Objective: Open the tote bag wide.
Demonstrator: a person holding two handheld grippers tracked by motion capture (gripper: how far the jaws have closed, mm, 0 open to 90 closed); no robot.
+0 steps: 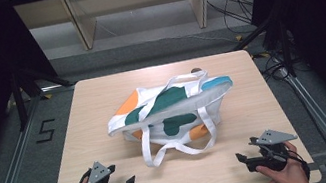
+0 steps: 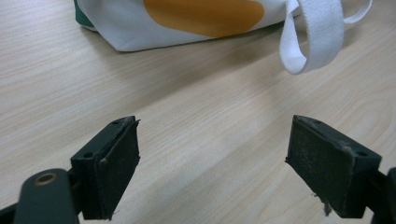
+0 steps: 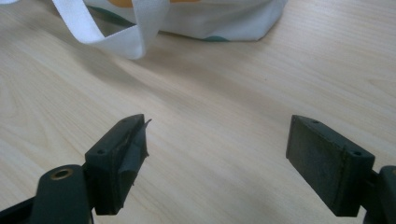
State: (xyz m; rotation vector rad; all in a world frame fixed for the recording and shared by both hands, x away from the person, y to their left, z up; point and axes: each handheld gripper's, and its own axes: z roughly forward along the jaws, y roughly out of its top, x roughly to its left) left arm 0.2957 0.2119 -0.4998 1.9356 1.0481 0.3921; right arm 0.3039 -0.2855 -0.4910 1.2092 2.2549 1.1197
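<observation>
I've got the left gripper (image 1: 129, 182) and right gripper (image 1: 240, 158) parked at the table's (image 1: 100, 92) near corners, jaws wide, nothing held. The tote bag (image 1: 174, 107) lies mid-table, untouched; next I'd reach for its white strap (image 1: 173, 146).
</observation>
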